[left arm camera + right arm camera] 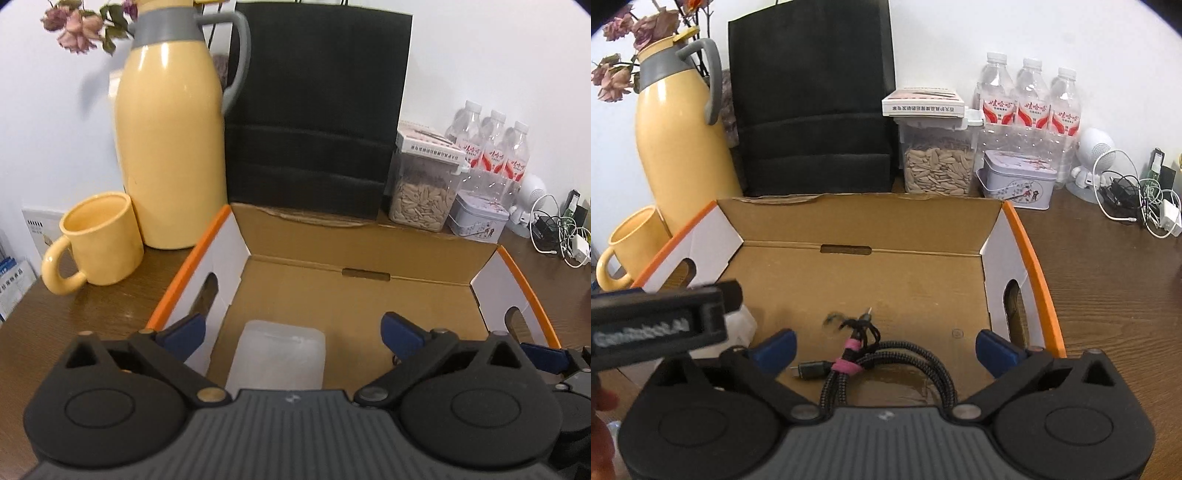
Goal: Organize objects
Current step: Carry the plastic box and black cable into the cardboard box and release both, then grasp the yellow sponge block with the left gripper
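Two gaping tongs (291, 338) (886, 349) above cardboard box (864, 221).

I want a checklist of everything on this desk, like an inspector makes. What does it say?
Surface: brown wooden table, crowded along the wall.
Job's things: open cardboard box holds a bundled braided cable and a pale translucent packet.
Clutter: yellow mug, yellow thermos jug, black paper bag, seed container, tin, three water bottles, dried flowers.
Grippers: left gripper open above the packet; right gripper open above the cable; neither holds anything.
Cables: loose white and black wires at the table's right.
Surroundings: white wall; small white fan-like gadget.
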